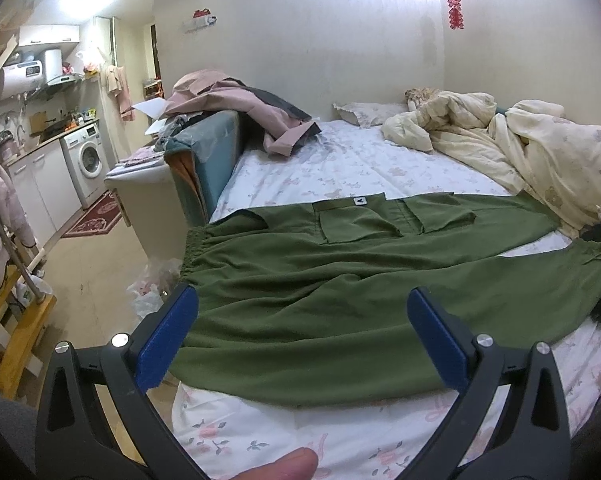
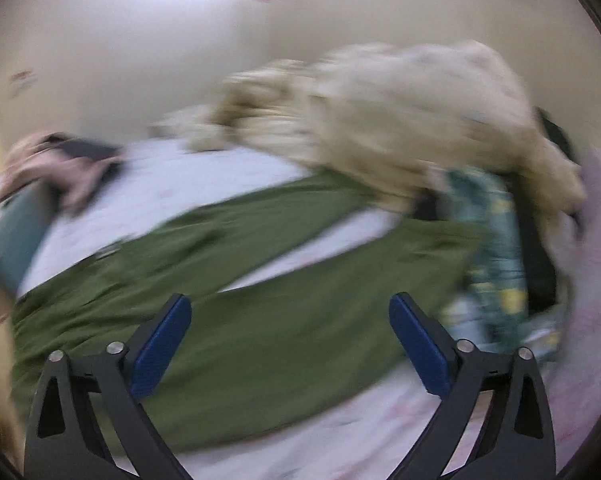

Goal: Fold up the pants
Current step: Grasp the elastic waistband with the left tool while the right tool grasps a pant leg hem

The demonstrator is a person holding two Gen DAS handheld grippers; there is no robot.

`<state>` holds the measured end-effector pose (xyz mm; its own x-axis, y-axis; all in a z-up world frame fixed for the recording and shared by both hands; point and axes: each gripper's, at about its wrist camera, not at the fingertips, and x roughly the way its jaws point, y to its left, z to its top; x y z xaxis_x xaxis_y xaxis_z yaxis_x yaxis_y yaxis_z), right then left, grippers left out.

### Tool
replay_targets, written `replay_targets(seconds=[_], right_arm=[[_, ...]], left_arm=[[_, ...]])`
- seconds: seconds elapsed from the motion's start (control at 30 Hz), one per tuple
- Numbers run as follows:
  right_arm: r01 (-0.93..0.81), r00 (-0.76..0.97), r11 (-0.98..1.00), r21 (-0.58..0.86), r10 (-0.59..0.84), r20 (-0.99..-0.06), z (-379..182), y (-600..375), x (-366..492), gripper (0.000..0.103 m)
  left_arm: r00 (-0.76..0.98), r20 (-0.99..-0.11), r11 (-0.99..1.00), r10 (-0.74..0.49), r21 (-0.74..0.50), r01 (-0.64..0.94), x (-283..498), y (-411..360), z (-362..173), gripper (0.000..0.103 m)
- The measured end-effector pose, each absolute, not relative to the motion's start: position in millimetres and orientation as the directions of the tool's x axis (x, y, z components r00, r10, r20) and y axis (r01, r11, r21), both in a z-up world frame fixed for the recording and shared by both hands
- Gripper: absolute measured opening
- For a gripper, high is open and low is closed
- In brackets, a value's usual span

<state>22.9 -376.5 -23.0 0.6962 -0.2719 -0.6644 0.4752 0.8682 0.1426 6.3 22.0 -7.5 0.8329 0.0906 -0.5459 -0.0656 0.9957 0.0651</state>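
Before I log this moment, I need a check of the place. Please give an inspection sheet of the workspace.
Surface: bed, floral sheet.
Job's things: green pants spread flat, unfolded, legs apart.
Clutter: cream quilt touching the far leg; pink jacket; patterned cloth.
Grippers: left claw open over the pants; right claw open, view blurred.
Cables: nothing seen.
Surroundings: washer, rug.

floral bed (image 1: 340, 168) holds green pants (image 1: 320, 280), rumpled quilt (image 1: 520, 144).
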Motion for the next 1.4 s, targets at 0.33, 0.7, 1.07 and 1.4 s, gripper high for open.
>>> replay_targets(seconds=[0.33, 0.7, 1.07, 1.4], right_arm=[[0.767, 0.461, 0.635, 0.085, -0.455, -0.762, -65.0, -522.9, 43.5, 0.066], [0.639, 0.648, 0.7, 0.319, -0.267, -0.714, -72.7, -528.5, 46.8, 0.0], [0.637, 0.674, 0.717, 0.283, -0.34, -0.655, -53.6, -513.1, 42.4, 0.0], [0.64, 0.662, 0.724, 0.257, -0.35, -0.663, -57.2, -513.2, 50.4, 0.0]], left_arm=[[0.797, -0.595, 0.994, 0.109, 0.071, -0.083, 23.2, 33.4, -18.4, 0.103], [0.619, -0.754, 0.965, 0.22, 0.074, -0.252, 69.3, 118.6, -68.5, 0.103], [0.32, -0.895, 0.7, 0.31, -0.012, -0.714, 86.6, 290.6, -146.5, 0.101], [0.186, -0.981, 0.652, 0.049, -0.11, -0.75, 99.3, 287.7, -240.4, 0.095]])
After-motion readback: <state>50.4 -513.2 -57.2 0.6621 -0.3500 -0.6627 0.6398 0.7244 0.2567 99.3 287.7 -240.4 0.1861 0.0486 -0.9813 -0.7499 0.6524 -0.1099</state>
